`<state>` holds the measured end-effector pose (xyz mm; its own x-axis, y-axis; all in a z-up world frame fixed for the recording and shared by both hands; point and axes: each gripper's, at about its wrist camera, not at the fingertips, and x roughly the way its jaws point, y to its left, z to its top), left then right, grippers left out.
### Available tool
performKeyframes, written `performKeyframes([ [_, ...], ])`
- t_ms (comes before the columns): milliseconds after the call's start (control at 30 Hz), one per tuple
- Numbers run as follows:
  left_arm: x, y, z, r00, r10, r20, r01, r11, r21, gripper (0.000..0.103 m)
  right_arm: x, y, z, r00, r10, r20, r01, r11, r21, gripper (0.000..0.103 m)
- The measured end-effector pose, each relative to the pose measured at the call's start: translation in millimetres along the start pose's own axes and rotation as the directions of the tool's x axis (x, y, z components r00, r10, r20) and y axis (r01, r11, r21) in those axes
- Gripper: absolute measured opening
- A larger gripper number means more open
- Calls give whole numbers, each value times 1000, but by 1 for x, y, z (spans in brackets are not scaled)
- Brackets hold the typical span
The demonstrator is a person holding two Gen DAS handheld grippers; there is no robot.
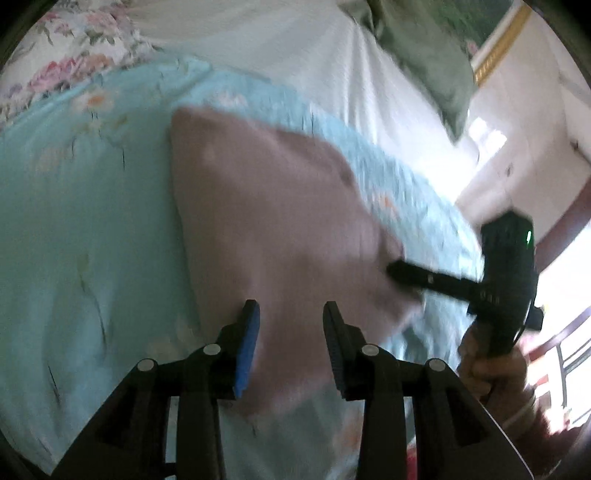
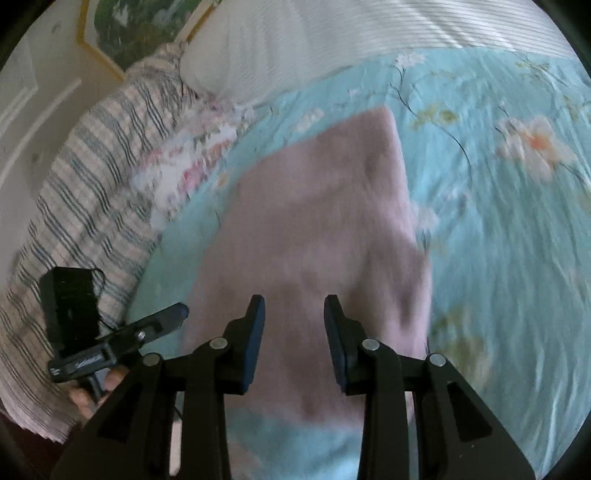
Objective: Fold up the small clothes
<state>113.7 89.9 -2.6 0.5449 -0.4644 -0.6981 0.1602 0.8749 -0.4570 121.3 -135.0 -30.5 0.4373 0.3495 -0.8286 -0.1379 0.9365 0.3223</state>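
Risked a skewed, bunched fold if one side of the pink garment (image 1: pixel 280 221) dragged across the soft floral bedspread (image 1: pixel 74 221). Lay flat on that bedspread. Left claw (image 1: pixel 291 314) and right claw (image 2: pixel 294 308) hovered above it, jaws apart, gripping nothing; contact unclear through blur.

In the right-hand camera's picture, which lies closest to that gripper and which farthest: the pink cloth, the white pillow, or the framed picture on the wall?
From the right gripper:
1. Pink cloth, directly under the fingertips, on the blue floral bedspread.
2. White pillow, beyond the cloth at the head of the bed.
3. Framed picture, on the wall, upper left.
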Motion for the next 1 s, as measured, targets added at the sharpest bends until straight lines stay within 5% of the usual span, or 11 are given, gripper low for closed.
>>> performKeyframes([
  [67, 5, -2, -17, 999, 36, -24, -36, 999, 15, 35, 2, -3, -11, 999, -49, -25, 48, 999, -6, 35],
  [533, 2, -9, -27, 987, 158, -21, -156, 986, 52, 39, -11, -13, -29, 998, -53, -21, 53, 998, 21, 35],
  [667, -9, -7, -32, 980, 200, -15, -200, 979, 31, 56, -25, -15, -35, 999, -53, -8, 53, 998, 34, 35],
  [833, -22, 0, -39, 969, 247, -14, -247, 969, 3, 60, -43, -4, -41, 997, -74, 32, 74, 997, 3, 38],
  [1000, -32, 4, -45, 928, 372, 5, -372, 928, -17, 78, -53, 7, -49, 992, -111, 55, 113, 993, -32, 49],
])
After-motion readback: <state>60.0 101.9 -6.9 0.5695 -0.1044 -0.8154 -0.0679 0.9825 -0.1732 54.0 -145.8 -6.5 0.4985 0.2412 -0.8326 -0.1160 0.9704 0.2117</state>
